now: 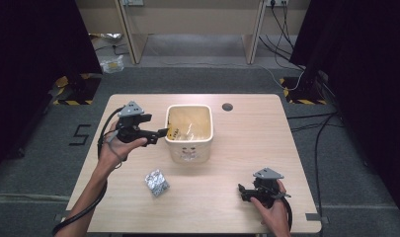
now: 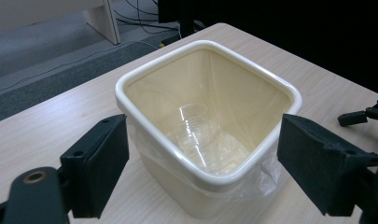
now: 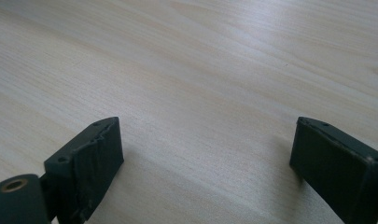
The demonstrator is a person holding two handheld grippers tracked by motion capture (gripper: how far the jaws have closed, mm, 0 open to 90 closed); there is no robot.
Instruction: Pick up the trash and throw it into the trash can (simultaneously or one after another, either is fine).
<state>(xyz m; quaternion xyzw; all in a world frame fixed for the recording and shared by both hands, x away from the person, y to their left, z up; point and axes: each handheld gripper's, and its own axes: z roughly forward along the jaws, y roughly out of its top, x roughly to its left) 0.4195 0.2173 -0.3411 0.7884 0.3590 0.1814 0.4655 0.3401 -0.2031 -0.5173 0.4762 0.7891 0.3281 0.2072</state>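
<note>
I am looking at a cream bin (image 1: pixel 189 133) lined with a clear bag, sitting near the middle of the table (image 1: pixel 247 148). The bag's lower folds are blurring what is lying inside; in the left gripper view I am making out a clear cup (image 2: pixel 196 133) on the bin's floor, its outline faint against the plastic. The marking on the bin's front is too small for me to read. A crumpled foil wad (image 1: pixel 157 182) is lying at 7 o'clock from the bin, well apart from both grippers.

My left gripper (image 1: pixel 160 132) is hovering at 9 o'clock of the bin, jaws spread wide, holding nothing, tips just beside the rim. My right gripper (image 1: pixel 243 191) is sitting at 4 o'clock, low over bare wood, jaws also wide apart and empty.
</note>
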